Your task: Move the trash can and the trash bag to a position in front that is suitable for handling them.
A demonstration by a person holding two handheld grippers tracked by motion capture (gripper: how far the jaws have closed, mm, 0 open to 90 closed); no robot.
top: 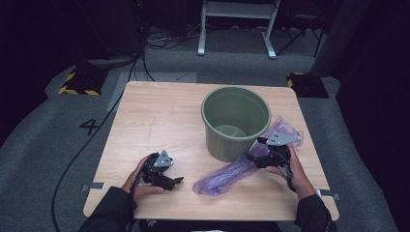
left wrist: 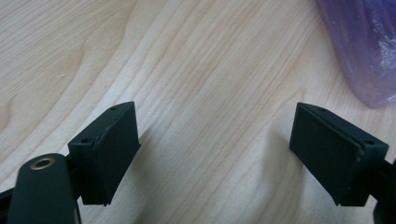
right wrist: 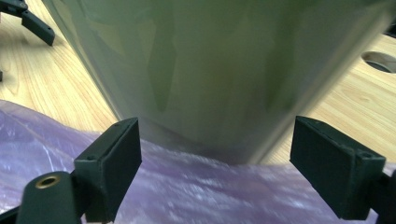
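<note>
Standing on one table (top: 159, 116), one green bucket (top: 235, 123), one purple bag (top: 227, 175), left claw (top: 175, 182) wide, right claw (top: 255, 151) wide, both empty.

A light wooden table (top: 159, 116) stands on grey carpet (top: 38, 145) in a dark room; a white metal frame (top: 237, 24) stands behind.

One light wooden square table (top: 159, 121) carries one round olive-green plastic bucket (top: 235, 123) and one crumpled translucent purple plastic bag (top: 227, 176). Two black handheld grippers are there, a left gripper (top: 180, 180) and a right gripper (top: 252, 156), each with two jaws.
</note>
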